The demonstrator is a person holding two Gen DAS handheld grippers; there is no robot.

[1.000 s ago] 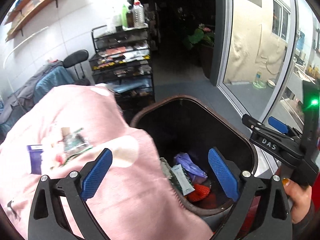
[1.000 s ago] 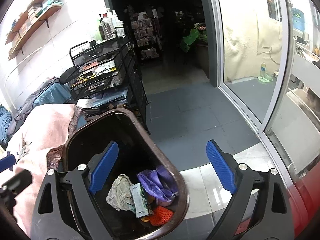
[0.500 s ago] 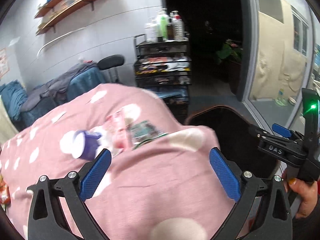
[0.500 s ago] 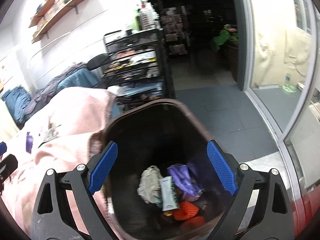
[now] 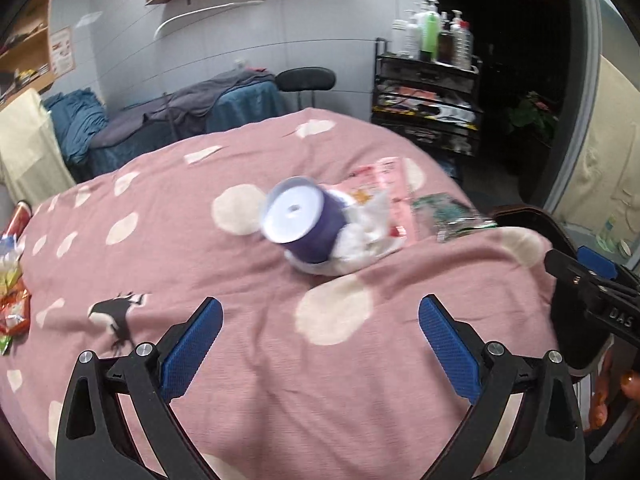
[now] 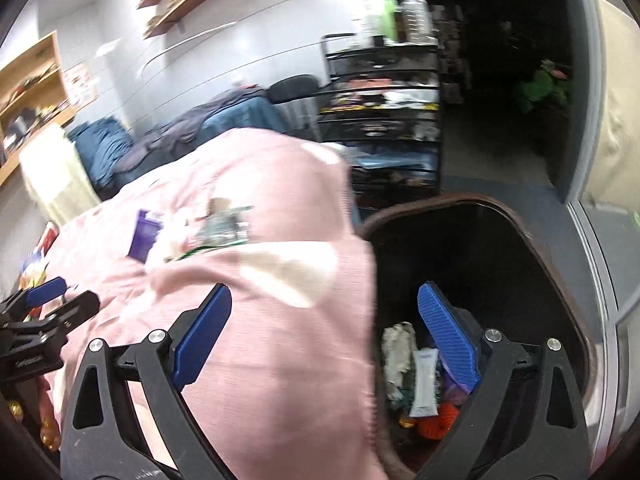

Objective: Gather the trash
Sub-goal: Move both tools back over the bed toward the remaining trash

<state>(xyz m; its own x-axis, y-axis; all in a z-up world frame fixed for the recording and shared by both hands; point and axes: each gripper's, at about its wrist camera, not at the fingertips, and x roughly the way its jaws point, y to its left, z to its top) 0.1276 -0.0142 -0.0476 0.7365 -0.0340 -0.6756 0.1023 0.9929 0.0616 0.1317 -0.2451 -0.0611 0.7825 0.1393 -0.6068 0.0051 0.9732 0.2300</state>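
The left gripper (image 5: pixel 320 344) stood wide open and empty above the pink spotted blanket (image 5: pixel 240 360), its blue pads spread well apart. Ahead of it, and a little right of its centre line, a purple cup (image 5: pixel 304 226) lay tipped on its side, blurred, touching a crumpled white-and-pink wrapper (image 5: pixel 376 216); a green wrapper (image 5: pixel 452 214) lay further right, near the blanket's edge. More bright packets (image 5: pixel 14 304) sat far off to the left.

The right gripper (image 6: pixel 324 340) was likewise open with nothing between its pads, held over the place where the blanket met the dark bin (image 6: pixel 560 264). The bin's trash (image 6: pixel 424 384) showed just beyond the right pad.

The step in hand looked like reaching for the next piece, with the cup the likeliest target. The next move would call for advancing the left gripper forward, straddling the cup across its round body, and closing gently, since the soft blanket would give and the cup could roll.
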